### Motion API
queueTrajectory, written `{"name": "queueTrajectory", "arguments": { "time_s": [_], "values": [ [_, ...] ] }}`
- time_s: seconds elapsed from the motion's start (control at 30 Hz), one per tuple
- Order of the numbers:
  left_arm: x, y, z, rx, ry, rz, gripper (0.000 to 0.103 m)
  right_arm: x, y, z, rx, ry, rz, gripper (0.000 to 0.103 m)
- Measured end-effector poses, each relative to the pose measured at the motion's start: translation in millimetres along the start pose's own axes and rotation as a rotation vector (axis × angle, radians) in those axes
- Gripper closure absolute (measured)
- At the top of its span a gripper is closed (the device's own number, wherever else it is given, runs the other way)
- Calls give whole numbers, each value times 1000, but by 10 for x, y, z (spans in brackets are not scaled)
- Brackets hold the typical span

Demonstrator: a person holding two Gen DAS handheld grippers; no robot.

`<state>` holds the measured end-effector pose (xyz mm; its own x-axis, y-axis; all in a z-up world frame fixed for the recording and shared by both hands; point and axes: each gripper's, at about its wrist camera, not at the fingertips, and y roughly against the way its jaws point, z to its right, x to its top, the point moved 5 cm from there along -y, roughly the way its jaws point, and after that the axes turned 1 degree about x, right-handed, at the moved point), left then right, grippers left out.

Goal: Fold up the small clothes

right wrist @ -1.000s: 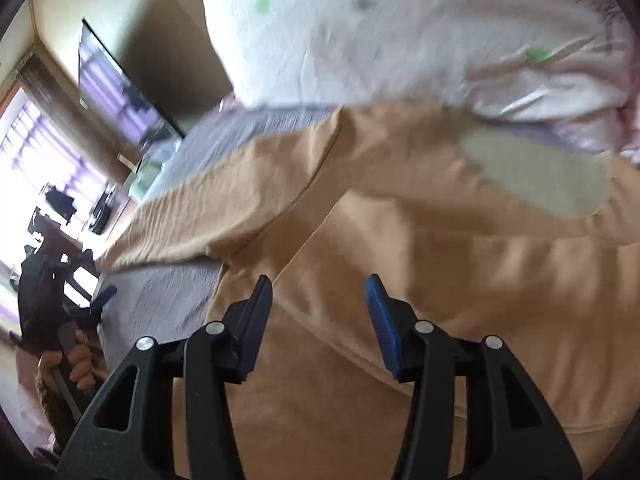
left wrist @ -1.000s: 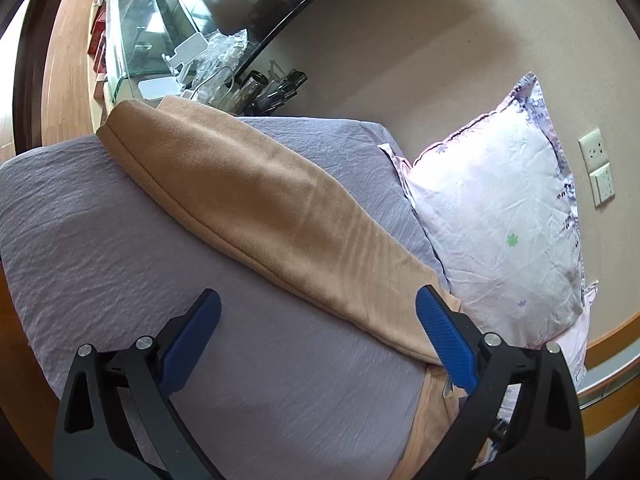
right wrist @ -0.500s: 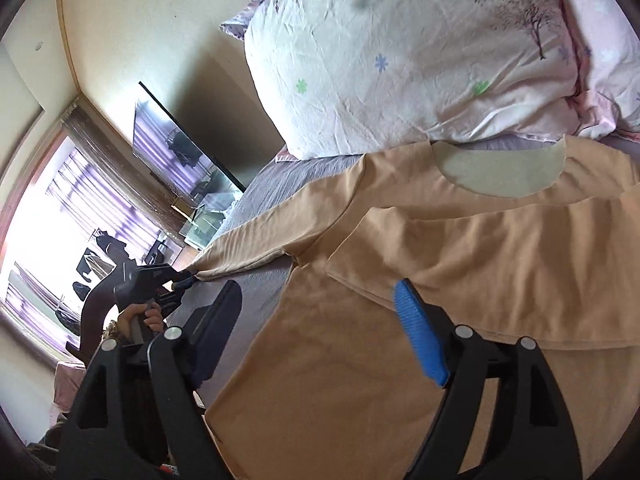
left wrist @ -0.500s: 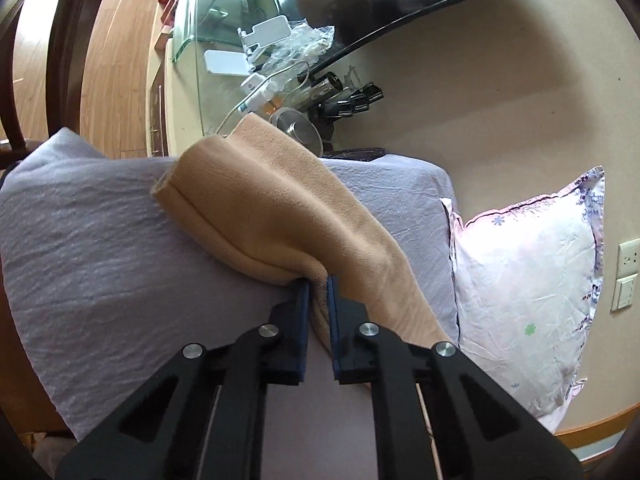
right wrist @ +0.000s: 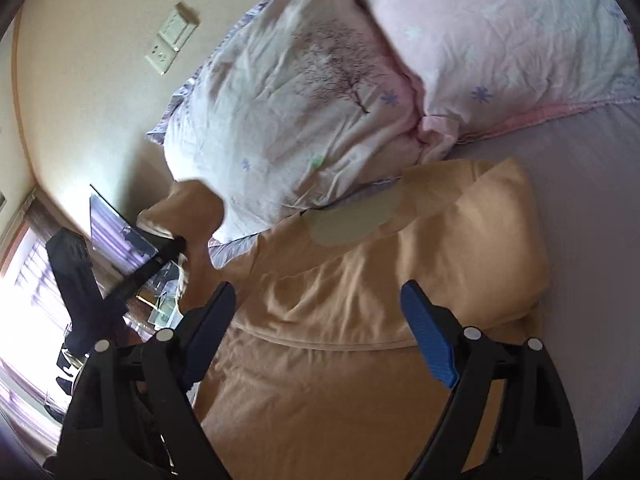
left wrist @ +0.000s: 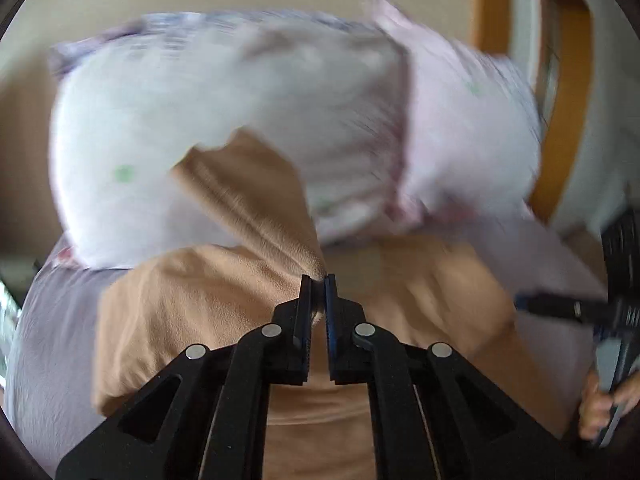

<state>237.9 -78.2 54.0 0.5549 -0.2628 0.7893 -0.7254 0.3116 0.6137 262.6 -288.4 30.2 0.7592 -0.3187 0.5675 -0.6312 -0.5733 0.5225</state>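
A tan long-sleeved top (right wrist: 360, 320) lies on the lavender bed sheet (right wrist: 580, 184), its neck towards the pillows; one sleeve is folded across the chest. My left gripper (left wrist: 318, 280) is shut on the other tan sleeve (left wrist: 248, 200) and holds it lifted above the top's body (left wrist: 192, 304). The lifted sleeve and left gripper also show in the right wrist view (right wrist: 188, 216). My right gripper (right wrist: 320, 312) is open and empty, hovering over the middle of the top.
Two white and pink pillows (right wrist: 304, 92) lie against the wall at the head of the bed. A wall socket (right wrist: 170, 40) is above them. A TV and a glass stand (right wrist: 120, 240) are beyond the bed's left side.
My left gripper closed on the sleeve, then lifted it and swung it over towards the top's body. My right gripper opened wider and drew back over the top.
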Motion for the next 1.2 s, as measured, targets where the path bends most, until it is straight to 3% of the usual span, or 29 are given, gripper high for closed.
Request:
{"name": "queueTrajectory", "arguments": {
  "time_s": [0.1,0.17,0.27,0.3,0.33,0.4,0.5,0.57,0.67,0.7,0.73,0.8,0.93,0.97,1.07,1.1,1.13,1.2],
  "values": [
    [-437,-449,798,-30,-255,-137,97,22,-107,311,-55,-77,-48,19],
    [-603,-434,888,-13,-301,-153,95,45,-148,448,-57,-112,-77,19],
    [-551,-125,576,-81,-188,-102,88,101,-248,567,-93,-121,-115,29],
    [-484,-21,380,-78,-130,-75,76,126,-299,597,-115,-118,-126,36],
    [-401,40,189,-52,-80,-48,60,149,-348,616,-139,-112,-131,42],
    [-316,104,-214,37,0,-20,51,191,-450,684,-218,-89,-139,47],
    [-315,-24,-668,121,86,-67,51,147,-644,740,-300,-35,-186,62],
    [-391,-140,-861,155,113,-107,51,85,-674,648,-351,57,-190,65],
    [-562,-249,-1023,164,156,-159,51,-64,-681,535,-375,159,-232,83],
    [-630,-267,-1079,156,168,-175,50,-110,-677,490,-379,200,-240,95],
    [-663,-300,-1096,146,175,-188,50,-135,-650,455,-382,224,-233,98],
    [-717,-331,-1114,139,178,-204,50,-81,-572,382,-378,249,-194,99],
    [-770,-277,-1077,129,169,-209,48,386,-226,280,-472,275,58,99],
    [-776,-290,-1066,124,167,-213,48,483,-233,317,-503,279,86,99],
    [-830,-354,-1026,129,151,-236,45,572,-429,601,-628,242,-1,87],
    [-851,-368,-1017,128,148,-240,44,579,-392,628,-607,209,13,81],
    [-863,-368,-1014,126,149,-238,43,571,-344,604,-544,187,40,70],
    [-872,-376,-1026,117,162,-237,43,528,-324,424,-416,202,73,58]
  ]
}}
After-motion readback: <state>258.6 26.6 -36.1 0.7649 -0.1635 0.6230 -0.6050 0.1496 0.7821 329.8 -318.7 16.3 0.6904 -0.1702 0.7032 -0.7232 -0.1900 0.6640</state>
